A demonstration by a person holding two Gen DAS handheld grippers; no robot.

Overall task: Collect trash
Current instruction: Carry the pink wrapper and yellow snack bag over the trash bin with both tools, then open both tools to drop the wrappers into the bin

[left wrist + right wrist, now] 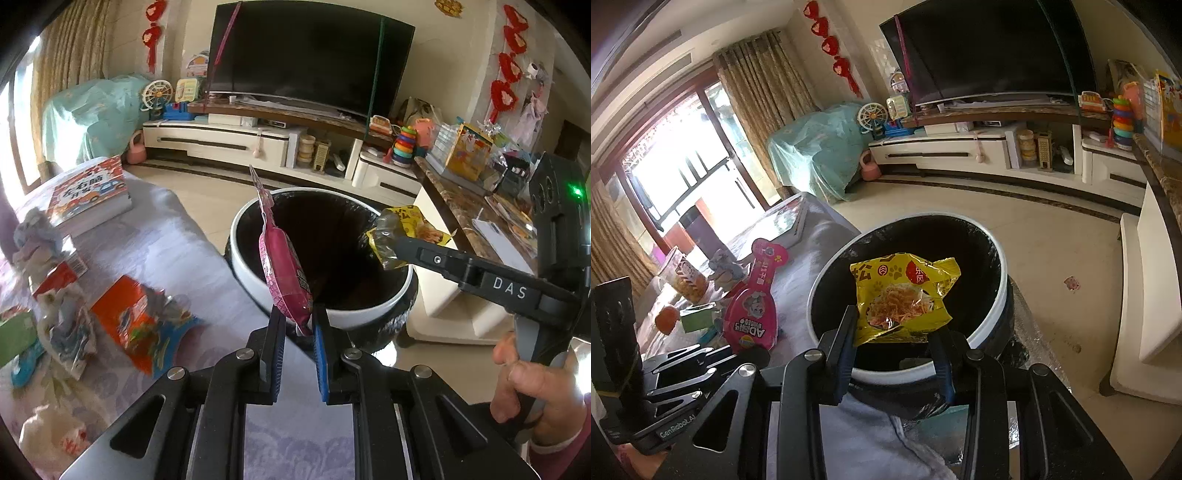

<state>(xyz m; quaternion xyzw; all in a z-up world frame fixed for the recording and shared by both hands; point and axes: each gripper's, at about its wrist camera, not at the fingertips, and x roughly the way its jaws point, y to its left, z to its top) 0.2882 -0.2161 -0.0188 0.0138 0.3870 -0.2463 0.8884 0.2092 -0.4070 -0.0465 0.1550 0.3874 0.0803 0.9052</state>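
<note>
Here, one bin point(321, 314), left tool point(298, 328) clamped on one pink packet point(282, 273), right tool point(894, 343) on one yellow wrapper point(905, 295).

Left gripper point(298, 325): black linkage, silver screws, blue pads. Right gripper point(895, 343): black, lettered "DAS"; maroon sleeve point(565, 458).

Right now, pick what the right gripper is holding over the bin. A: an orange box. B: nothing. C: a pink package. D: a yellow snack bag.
D: the right gripper is clamped on the yellow snack bag above the trash bin.
</note>
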